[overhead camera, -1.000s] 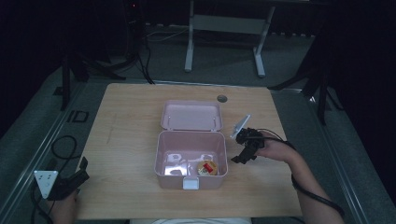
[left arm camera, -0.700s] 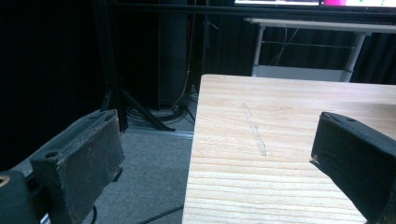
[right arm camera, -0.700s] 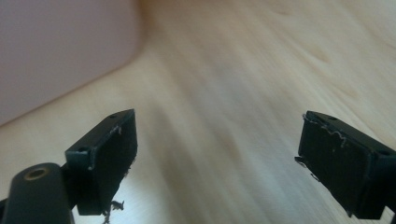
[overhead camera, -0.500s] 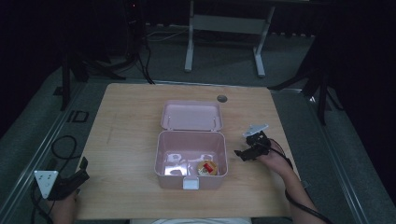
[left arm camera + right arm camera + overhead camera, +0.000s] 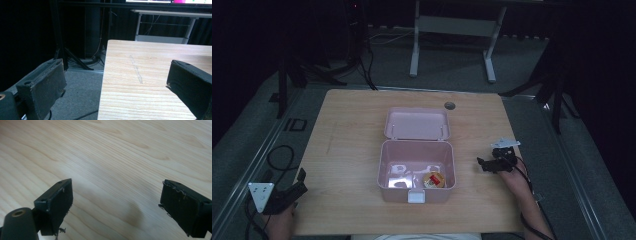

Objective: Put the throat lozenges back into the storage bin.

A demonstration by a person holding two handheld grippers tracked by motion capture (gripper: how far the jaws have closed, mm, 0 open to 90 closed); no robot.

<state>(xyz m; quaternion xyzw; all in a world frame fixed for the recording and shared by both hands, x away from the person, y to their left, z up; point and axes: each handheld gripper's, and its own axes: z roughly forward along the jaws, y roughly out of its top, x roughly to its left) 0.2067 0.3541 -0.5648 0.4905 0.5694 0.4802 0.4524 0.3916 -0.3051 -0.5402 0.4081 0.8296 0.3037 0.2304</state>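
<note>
A pink plastic box (image 5: 417, 167) stands in the middle of the wooden table (image 5: 352, 130), its lid (image 5: 417, 123) folded back flat behind it. Inside the box lies a small round yellow and red item (image 5: 433, 179) beside some clear wrapping. My right gripper (image 5: 486, 165) rests low over the table to the right of the box; its jaws stand wide apart over bare wood (image 5: 112, 182) with nothing between them. My left gripper (image 5: 298, 182) sits at the table's front left corner, open and holding nothing, its jaws straddling the table's left edge (image 5: 103, 80).
A small dark round hole (image 5: 449, 105) marks the tabletop behind the lid. Beyond the table stands a white metal frame (image 5: 452, 35) on a grey floor, with dark stands and cables (image 5: 357, 60) at the left. A cable (image 5: 277, 155) loops on the floor by my left gripper.
My right gripper has drawn back from beside the box, moving right and toward the table's front, and come down lower over the wood. The left gripper has stayed put.
</note>
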